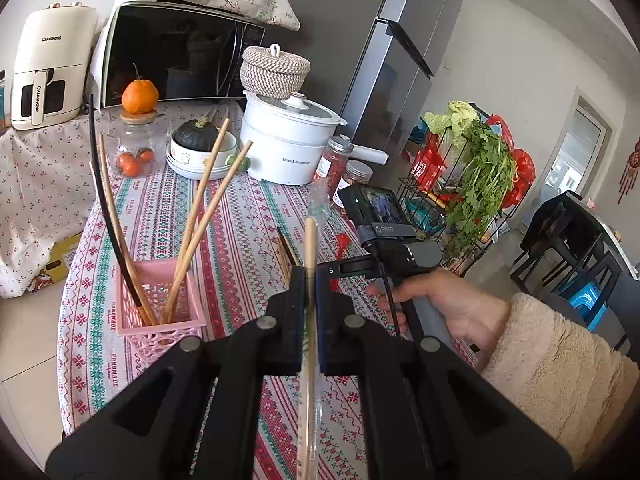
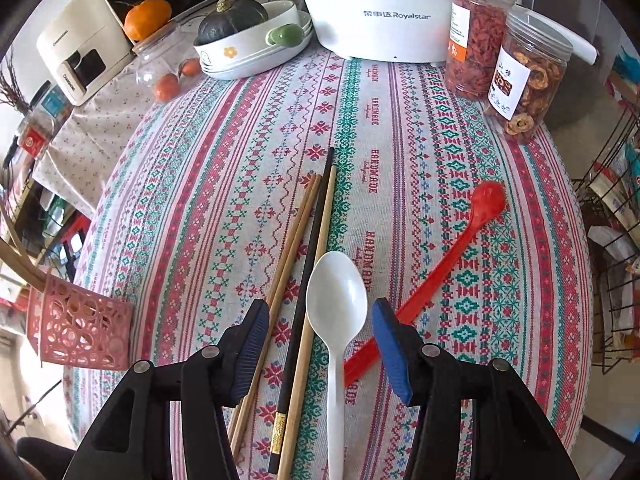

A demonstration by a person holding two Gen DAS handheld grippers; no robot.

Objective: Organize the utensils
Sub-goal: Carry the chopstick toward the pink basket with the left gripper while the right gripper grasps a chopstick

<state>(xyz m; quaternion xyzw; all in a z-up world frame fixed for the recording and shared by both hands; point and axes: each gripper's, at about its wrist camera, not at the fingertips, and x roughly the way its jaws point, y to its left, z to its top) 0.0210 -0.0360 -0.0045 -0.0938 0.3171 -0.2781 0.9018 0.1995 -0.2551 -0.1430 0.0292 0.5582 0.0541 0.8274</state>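
My left gripper (image 1: 310,276) is shut on a pale wooden chopstick (image 1: 310,240), held upright above the table, right of the pink basket (image 1: 132,320). In that basket lean several wooden chopsticks (image 1: 208,184) and a black one (image 1: 102,188). My right gripper (image 2: 320,308) points down at the tablecloth, open, its blue pads either side of a white plastic spoon (image 2: 337,292) without touching it. Left of the spoon lie wooden chopsticks (image 2: 296,232) and a black chopstick (image 2: 316,224). A red spoon (image 2: 440,268) lies to the right. The pink basket (image 2: 80,328) sits far left.
At the back of the table are a white electric pot (image 2: 376,8), two jars of dried food (image 2: 520,80), a bowl stack with a dark squash (image 2: 240,40) and a glass jar with an orange on top (image 1: 138,132). A wire rack of greens (image 1: 472,184) stands right of the table.
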